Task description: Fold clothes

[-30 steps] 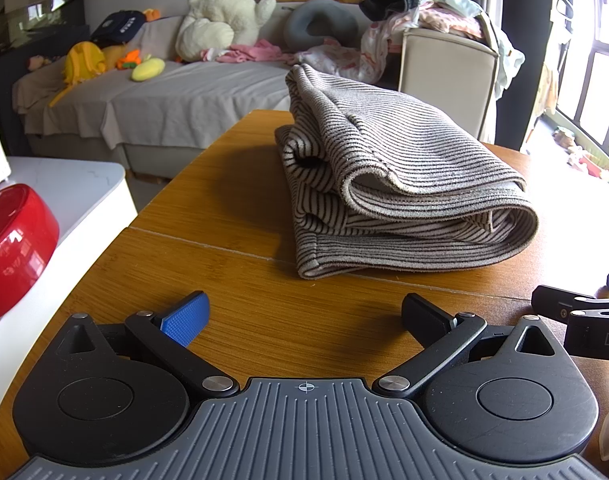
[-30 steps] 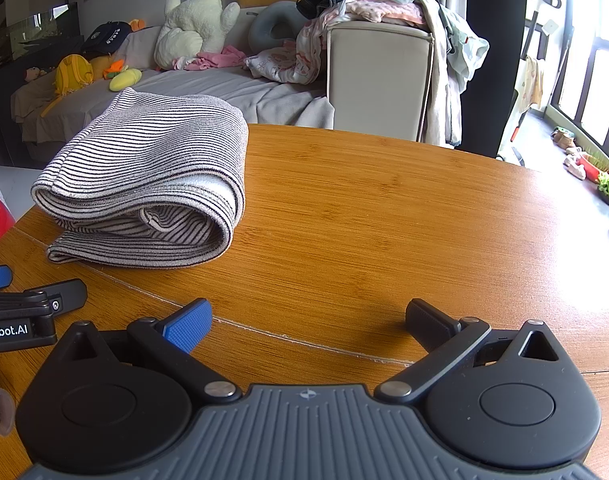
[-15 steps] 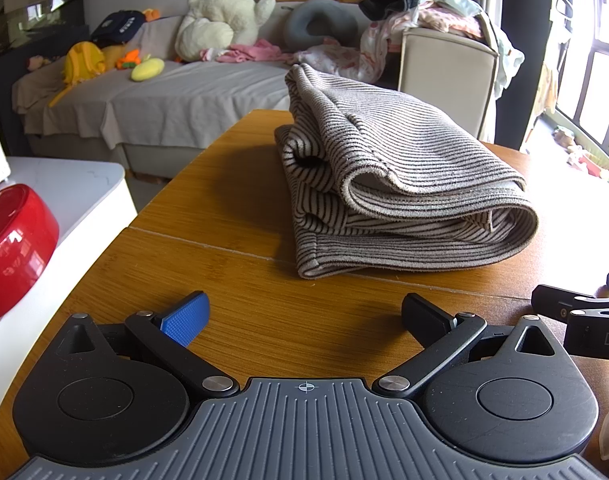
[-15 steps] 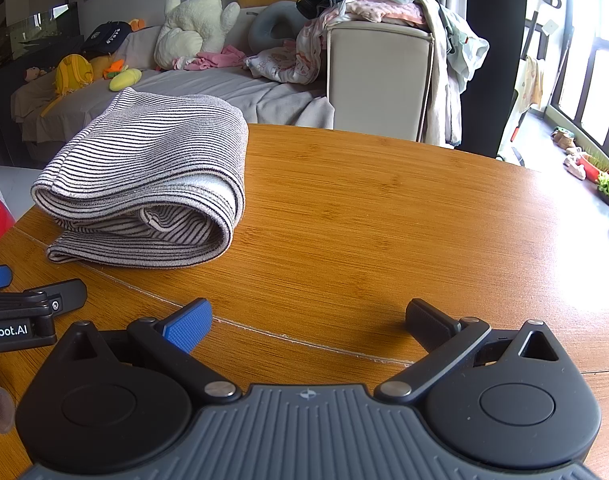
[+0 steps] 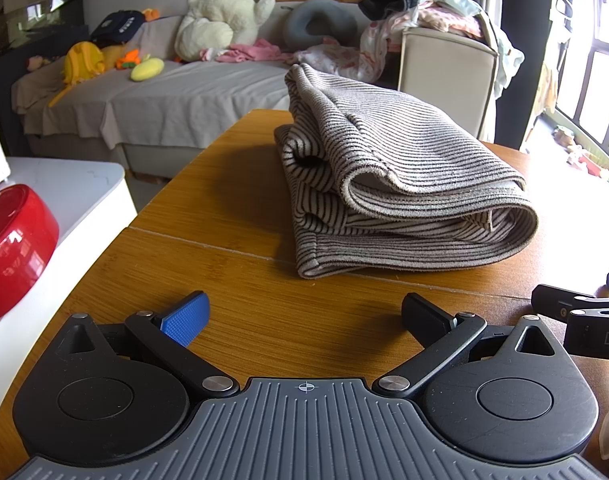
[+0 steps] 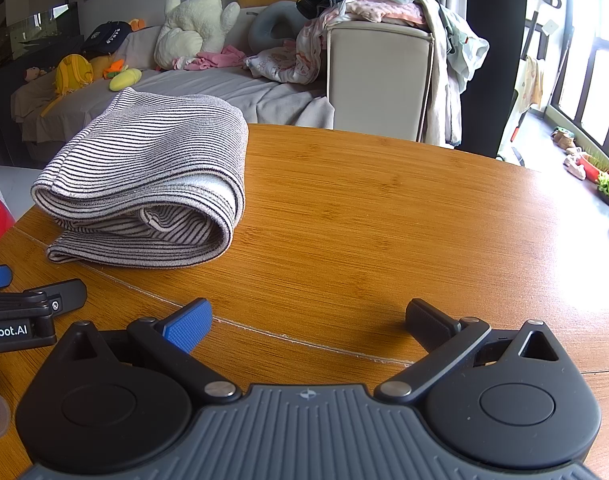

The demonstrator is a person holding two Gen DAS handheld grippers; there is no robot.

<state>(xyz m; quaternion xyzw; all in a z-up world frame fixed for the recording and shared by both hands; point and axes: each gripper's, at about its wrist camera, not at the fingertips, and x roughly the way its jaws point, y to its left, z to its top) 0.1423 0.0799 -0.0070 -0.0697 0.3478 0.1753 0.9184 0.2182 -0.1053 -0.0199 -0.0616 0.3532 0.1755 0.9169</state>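
No change noted across the last second; garment (image 5: 400, 184) lies folded on the desk (image 5: 232, 216), untouched; left gripper (image 5: 304, 316) and right gripper (image 6: 308, 320) fingers held spread, empty; fold judged complete.

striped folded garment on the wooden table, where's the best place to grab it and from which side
Probably the near rounded fold of the grey-and-white striped folded knit garment, where the layers bunch into one thick roll. Come in low along the wooden table from the near edge with the open right gripper, its fingers spanning the roll.
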